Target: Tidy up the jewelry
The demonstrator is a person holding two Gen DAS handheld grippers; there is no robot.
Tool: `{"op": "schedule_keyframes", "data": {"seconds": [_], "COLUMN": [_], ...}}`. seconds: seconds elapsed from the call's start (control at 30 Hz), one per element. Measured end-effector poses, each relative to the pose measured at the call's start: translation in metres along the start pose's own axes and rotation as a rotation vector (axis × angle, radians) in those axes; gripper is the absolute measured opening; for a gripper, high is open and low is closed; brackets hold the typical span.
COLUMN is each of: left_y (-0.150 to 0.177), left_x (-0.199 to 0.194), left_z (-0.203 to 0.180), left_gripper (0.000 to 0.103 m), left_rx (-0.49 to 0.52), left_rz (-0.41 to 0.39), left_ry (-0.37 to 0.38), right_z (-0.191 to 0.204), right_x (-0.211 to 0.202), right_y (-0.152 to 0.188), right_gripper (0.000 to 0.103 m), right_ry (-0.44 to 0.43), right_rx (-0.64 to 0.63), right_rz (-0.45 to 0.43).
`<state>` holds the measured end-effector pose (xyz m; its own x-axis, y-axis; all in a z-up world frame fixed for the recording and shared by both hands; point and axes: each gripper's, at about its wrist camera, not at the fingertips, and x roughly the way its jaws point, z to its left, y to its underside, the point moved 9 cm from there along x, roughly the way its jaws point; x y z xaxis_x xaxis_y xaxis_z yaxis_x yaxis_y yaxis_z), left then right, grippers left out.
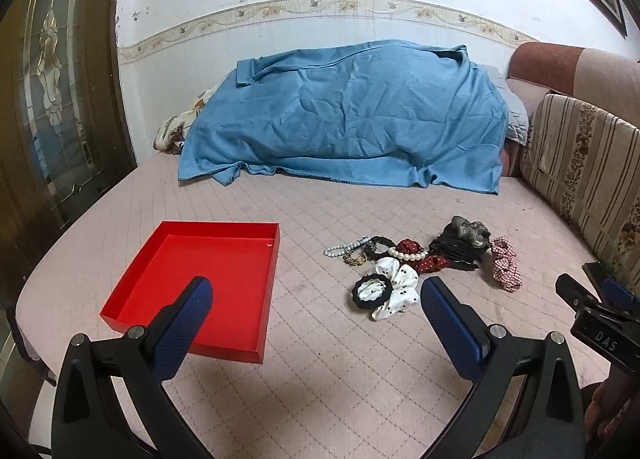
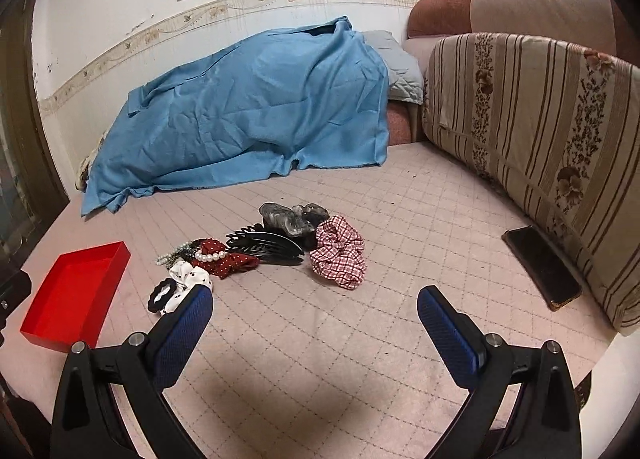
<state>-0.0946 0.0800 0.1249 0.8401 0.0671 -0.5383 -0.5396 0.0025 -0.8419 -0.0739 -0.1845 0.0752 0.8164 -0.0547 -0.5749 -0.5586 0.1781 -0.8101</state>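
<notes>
Both claws gape wide and empty over the pink quilted bed (image 1: 320, 359): left claw (image 1: 316, 295), right claw (image 2: 315, 301). An empty shallow red tray (image 1: 224, 347) lies left of a heap: pearl bracelets (image 1: 408, 256), polka-dot scrunchie (image 1: 396, 291), checked scrunchie (image 2: 340, 255), black hair claw clip (image 2: 266, 245).

Left tongs (image 1: 316, 293): two black plastic arms, each ending in a blue pad with fine dotted texture. Silver round screw heads at the pivots, two per side. Right tongs (image 2: 315, 301): same build, black frame, blue textured fingers (image 2: 188, 323), silver screws. Seen from the left wrist camera, the right unit's black body carries white letters "DAS". A hand (image 1: 612, 407) shows at lower right edge, partly cut off.
</notes>
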Motion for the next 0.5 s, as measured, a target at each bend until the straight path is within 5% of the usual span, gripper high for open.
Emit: {"op": "schedule_keyframes", "data": {"seconds": [0.5], "left_y": [0.004], "left_x": [-0.01], "left_z": [-0.01], "left_gripper": [0.103], "left_rx": [0.026], "left_rz": [0.009], "left_ry": [0.038], "right_z": [-0.007], "right_x": [-0.028], "right_y": [-0.012], "right_gripper": [0.103], "right_ry": [0.076], "right_rx": [-0.029], "right_rz": [-0.097]}}
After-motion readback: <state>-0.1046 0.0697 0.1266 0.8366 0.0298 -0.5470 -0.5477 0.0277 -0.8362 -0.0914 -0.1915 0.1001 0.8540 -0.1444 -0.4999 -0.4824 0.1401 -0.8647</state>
